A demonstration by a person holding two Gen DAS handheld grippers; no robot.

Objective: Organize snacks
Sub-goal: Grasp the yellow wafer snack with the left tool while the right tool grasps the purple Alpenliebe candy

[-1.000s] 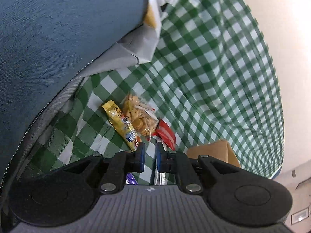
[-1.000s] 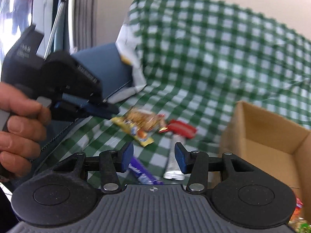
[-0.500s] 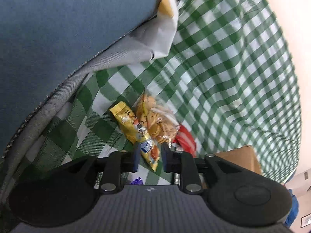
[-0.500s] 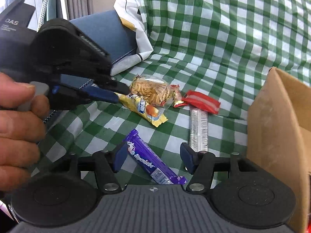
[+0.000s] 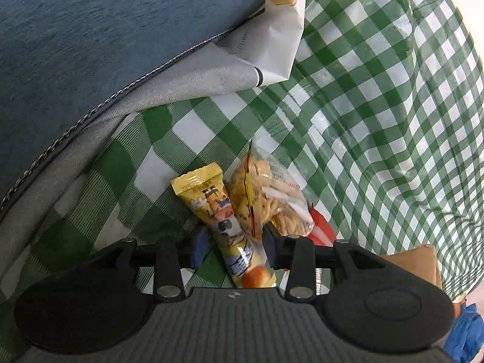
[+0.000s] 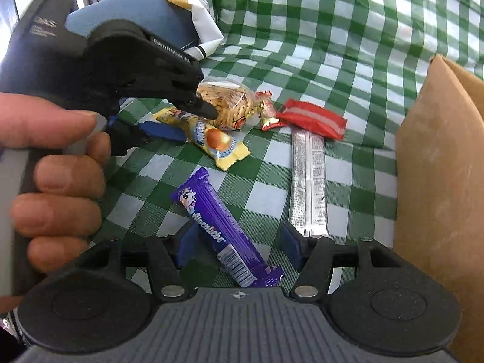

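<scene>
- We judge the sorting barely begun: five snacks lie loose on the green-and-white checked cloth, and what shows of the cardboard box at the right tells us nothing of its contents.
- Our left hand-held gripper has just been opening its jaws; they now straddle the yellow snack packet without pressing it, so nothing is held yet.
- From the right wrist view we see that same left hand-held gripper tilted down over the yellow packet, with the person's hand wrapped round its handle.
- Our right hand-held gripper stands about half open, jaws on either side of the purple chocolate bar, pads apart from the wrapper; it grips nothing.
- Still to be picked up: the clear bag of biscuits touching the yellow packet, the red wrapper just beside it, and the long silver stick pack lying near the box wall.
- In our judgement every piece still has to be gripped and moved, probably into the box.
- The surface looks soft and creased, the cloth rising behind like a draped seat back; we cannot tell what lies beneath.
- A blue cushion with grey piping and a white paper bag sit at the left edge, and a pale wall shows beyond.
</scene>
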